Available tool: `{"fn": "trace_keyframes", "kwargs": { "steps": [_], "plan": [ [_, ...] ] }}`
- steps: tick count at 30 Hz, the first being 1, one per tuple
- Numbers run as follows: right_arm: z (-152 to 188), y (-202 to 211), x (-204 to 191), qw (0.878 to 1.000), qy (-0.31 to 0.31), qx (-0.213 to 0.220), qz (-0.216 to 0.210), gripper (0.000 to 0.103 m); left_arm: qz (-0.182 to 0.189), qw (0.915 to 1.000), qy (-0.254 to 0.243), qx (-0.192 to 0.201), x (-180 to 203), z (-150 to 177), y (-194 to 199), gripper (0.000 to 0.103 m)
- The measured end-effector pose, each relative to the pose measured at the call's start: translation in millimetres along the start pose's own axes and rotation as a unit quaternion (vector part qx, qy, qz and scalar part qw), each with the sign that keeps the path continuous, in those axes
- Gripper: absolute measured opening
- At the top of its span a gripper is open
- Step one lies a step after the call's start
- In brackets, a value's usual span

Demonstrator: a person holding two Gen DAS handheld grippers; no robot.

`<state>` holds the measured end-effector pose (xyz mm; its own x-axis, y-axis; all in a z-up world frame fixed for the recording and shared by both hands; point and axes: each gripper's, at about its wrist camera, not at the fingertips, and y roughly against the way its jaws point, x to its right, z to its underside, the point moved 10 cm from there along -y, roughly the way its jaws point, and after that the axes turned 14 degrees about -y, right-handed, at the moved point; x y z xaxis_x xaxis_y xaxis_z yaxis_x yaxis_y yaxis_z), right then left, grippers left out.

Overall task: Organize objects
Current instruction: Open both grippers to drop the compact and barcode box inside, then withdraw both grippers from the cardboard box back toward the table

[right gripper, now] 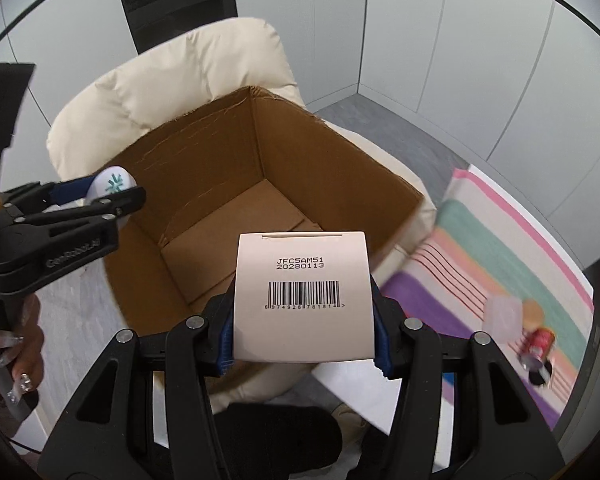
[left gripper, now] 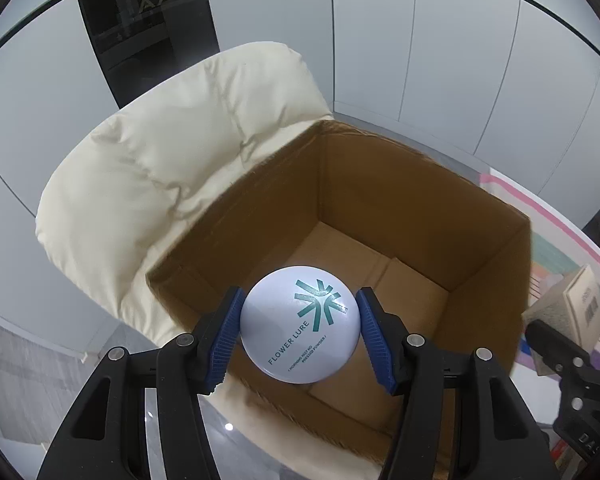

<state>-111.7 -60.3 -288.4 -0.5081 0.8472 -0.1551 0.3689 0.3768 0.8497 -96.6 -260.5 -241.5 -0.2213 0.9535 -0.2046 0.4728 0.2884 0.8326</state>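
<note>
left wrist view: the left gripper (left gripper: 299,330) is closed on a round white compact (left gripper: 300,328), its blue pads (left gripper: 225,336) pressing the compact's left and right edges, the printed lid facing the camera. the compact hangs over the open cardboard box (left gripper: 380,184), near its front wall, above the bare box floor. the box sits on a cream chair (left gripper: 172,152). at the right edge the right gripper (left gripper: 568,344) shows with a pale carton (left gripper: 580,300). right wrist view: the right gripper (right gripper: 304,320) is clamped on the carton (right gripper: 303,296), pads on both its sides, barcode face up, held over the box's (right gripper: 220,152) near rim. the left gripper (right gripper: 112,194) holds the compact (right gripper: 112,184) above the box's left wall. a striped cloth (right gripper: 500,248) lies to the right with small items on it, blurred.
</note>
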Motion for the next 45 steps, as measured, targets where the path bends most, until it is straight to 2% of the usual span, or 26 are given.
{"fn": "trace_keyframes", "kwargs": {
  "steps": [2,4,6,7,8,9,10,11,12,15,22,26,32,38,45],
  "plan": [
    [-5,-16,-5,1.0,0.003,-0.008,-0.005,0.055,-0.014,0.9999,-0.006,0.005,-7,-5,-5,0.059],
    [-9,-29,-8,1.0,0.005,-0.015,-0.007,0.055,-0.013,0.9998,-0.009,0.013,-10,-10,-8,0.059],
    [-12,-40,-10,1.0,0.006,-0.02,-0.009,0.055,0.001,0.9997,-0.009,0.023,-12,-15,-9,0.059],
    [-13,-44,-11,1.0,0.007,-0.022,-0.011,0.055,0.022,0.9989,-0.005,0.041,-11,-18,-7,0.059],
    [-14,-47,-13,1.0,0.009,-0.022,-0.02,0.055,0.04,0.9977,-0.002,0.054,-11,-21,-6,0.064],
    [-15,-49,-17,0.999,0.013,-0.02,-0.034,0.062,0.047,0.9974,-0.003,0.056,-11,-22,-7,0.078],
    [-15,-49,-18,0.999,0.015,-0.021,-0.04,0.081,0.048,0.9977,-0.004,0.048,-11,-22,-9,0.086],
    [-16,-50,-20,0.999,0.016,-0.019,-0.043,0.089,0.043,0.9983,-0.007,0.038,-12,-22,-12,0.096],
    [-18,-49,-20,0.999,0.016,-0.013,-0.044,0.097,0.036,0.9989,-0.008,0.028,-14,-20,-16,0.096],
    [-23,-45,-20,0.999,0.009,0.004,-0.04,0.097,0.049,0.9984,-0.003,0.026,-12,-18,-17,0.095],
    [-25,-44,-16,0.999,-0.004,0.0,-0.037,0.097,0.056,0.9983,-0.009,0.014,-3,-13,-18,0.095],
    [-24,-42,-13,0.999,0.0,-0.001,-0.032,0.097,0.073,0.9973,0.003,0.012,-1,-12,-16,0.095],
    [-20,-34,-1,1.0,-0.01,-0.004,-0.025,0.097,0.07,0.9975,-0.002,0.008,5,-10,-10,0.095],
    [-19,-9,10,1.0,0.002,0.007,-0.005,0.097,0.087,0.9959,0.019,-0.014,1,5,5,0.095],
    [-5,28,19,1.0,-0.011,0.018,-0.006,0.097,0.067,0.9969,0.041,0.006,-18,23,43,0.096]
  ]
}}
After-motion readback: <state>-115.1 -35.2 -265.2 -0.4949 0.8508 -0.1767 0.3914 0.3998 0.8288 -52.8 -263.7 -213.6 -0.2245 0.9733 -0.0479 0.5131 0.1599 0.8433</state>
